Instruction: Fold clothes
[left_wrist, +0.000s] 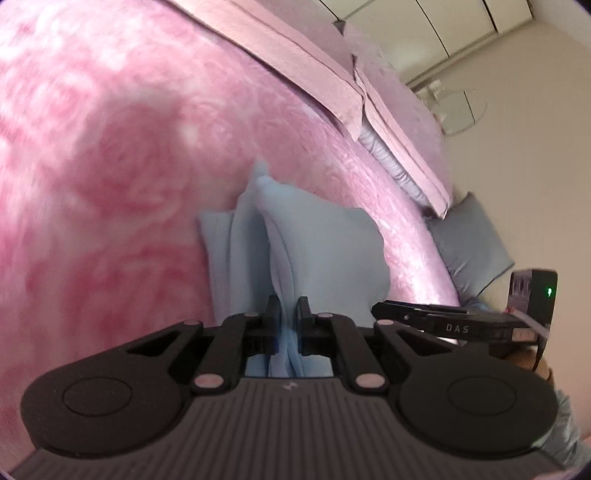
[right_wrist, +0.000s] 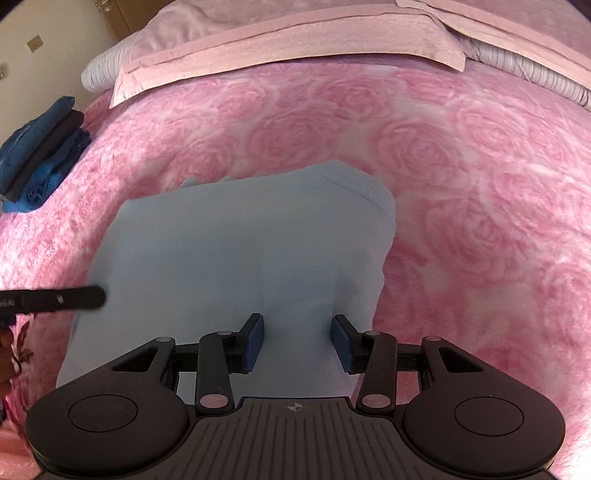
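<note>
A light blue garment (right_wrist: 236, 251) lies folded on the pink rose-patterned bedspread (right_wrist: 461, 166). My left gripper (left_wrist: 287, 314) is shut on a bunched edge of that light blue garment (left_wrist: 314, 243), which rises in folds ahead of its fingers. In the right wrist view the left gripper's finger (right_wrist: 62, 298) reaches in from the left onto the garment's edge. My right gripper (right_wrist: 298, 341) hangs open just above the garment's near part, nothing between its blue pads (right_wrist: 256, 341). The right gripper (left_wrist: 454, 325) also shows at the right of the left wrist view.
A stack of folded dark blue and black clothes (right_wrist: 40, 151) sits at the bed's left edge. Pink folded blankets (right_wrist: 295, 40) and a quilted pillow (right_wrist: 535, 70) lie at the head of the bed. A grey-blue cushion (left_wrist: 469, 243) rests by the wall.
</note>
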